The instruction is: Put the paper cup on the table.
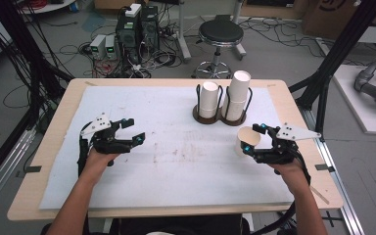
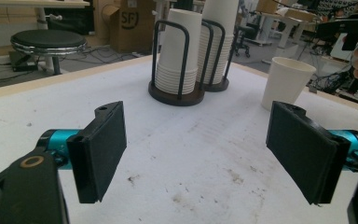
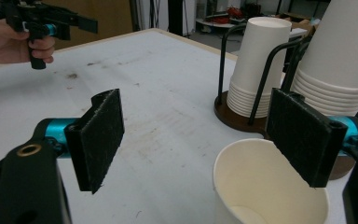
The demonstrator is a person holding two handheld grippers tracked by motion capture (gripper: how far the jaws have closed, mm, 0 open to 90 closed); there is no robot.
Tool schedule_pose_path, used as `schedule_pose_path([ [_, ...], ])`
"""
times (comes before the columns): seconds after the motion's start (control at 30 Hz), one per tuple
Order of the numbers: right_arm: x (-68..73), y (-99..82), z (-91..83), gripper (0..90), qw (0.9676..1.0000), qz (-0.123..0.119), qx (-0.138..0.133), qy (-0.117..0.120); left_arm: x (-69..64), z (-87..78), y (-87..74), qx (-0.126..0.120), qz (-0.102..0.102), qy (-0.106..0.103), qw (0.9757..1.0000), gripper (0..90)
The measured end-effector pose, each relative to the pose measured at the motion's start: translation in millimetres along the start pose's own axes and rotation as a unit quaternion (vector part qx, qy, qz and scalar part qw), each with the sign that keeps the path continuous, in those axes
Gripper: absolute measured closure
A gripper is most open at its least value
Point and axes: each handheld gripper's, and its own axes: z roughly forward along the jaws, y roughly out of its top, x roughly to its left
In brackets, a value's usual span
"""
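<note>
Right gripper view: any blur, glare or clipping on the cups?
Right gripper view: the loose paper cup is cut off by the bottom edge, rim slightly soft; the taller cup stack runs out of frame top right, bright but ridges readable. Left gripper view: cups sharp, near jaws soft. High view: even light, no glare, low detail.

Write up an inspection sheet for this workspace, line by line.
Surface: white mat, scuffed and stained, on a light wooden table.
Job's things: single white paper cup upright on the mat; two stacks of white paper cups in dark wire holders.
Clutter: nothing seen.
Grippers: left gripper open, nothing between the jaws; right gripper open, one jaw over the single cup's mouth, not pressing.
Cables: black cable tangle on the floor.
Surroundings: black round stool, computer towers, cardboard boxes.
</note>
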Motion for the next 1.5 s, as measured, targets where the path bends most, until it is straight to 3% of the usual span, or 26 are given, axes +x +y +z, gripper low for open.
schedule_pose_path([
  [0.3,-1.4,-1.2,4.6,20.0,0.9999,0.000,0.009,-0.014,0.0,-2.0,1.2,-0.005,0.001,0.006,1.0000,20.2],
  [0.77,6.6,2.4,5.9,20.0,0.9998,-0.007,0.011,-0.011,-5.0,-7.0,4.5,-0.009,0.010,0.003,0.9999,20.2],
  [1.5,2.9,0.1,7.6,20.0,0.9999,0.000,0.009,-0.012,-4.6,-8.6,2.5,-0.007,0.007,0.006,0.9999,20.2],
])
